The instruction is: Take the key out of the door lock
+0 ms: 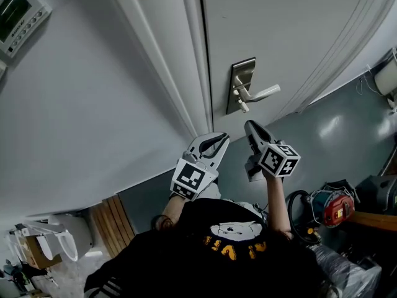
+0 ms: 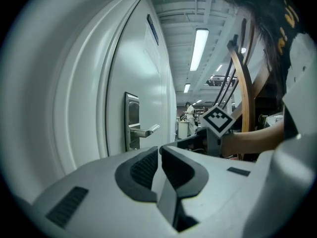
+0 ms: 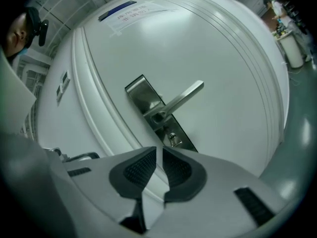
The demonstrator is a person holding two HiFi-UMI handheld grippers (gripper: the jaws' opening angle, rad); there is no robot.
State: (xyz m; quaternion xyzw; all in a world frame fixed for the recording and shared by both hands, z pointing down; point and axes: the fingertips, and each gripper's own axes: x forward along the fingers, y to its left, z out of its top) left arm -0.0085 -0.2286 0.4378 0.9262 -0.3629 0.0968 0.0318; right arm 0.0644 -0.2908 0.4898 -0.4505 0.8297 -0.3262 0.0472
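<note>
A white door (image 1: 291, 36) carries a brushed-metal lock plate (image 1: 240, 85) with a lever handle (image 1: 263, 94). A small key (image 1: 243, 107) sticks out of the plate under the lever. In the right gripper view the key (image 3: 172, 140) sits just beyond my right gripper (image 3: 159, 150), with the plate (image 3: 143, 100) and lever (image 3: 185, 97) above it. The right jaws stand a narrow slit apart with nothing between them. In the head view my right gripper (image 1: 249, 126) is a little below the key, not touching it. My left gripper (image 1: 222, 138) hangs to its left, shut and empty (image 2: 159, 148), facing along the door.
The door frame (image 1: 186, 73) and a grey wall lie to the left, with a control panel (image 1: 18, 11) high on the wall. A red and blue machine (image 1: 332, 207) and cables sit on the floor at the right. Wooden slats (image 1: 115, 222) are at lower left.
</note>
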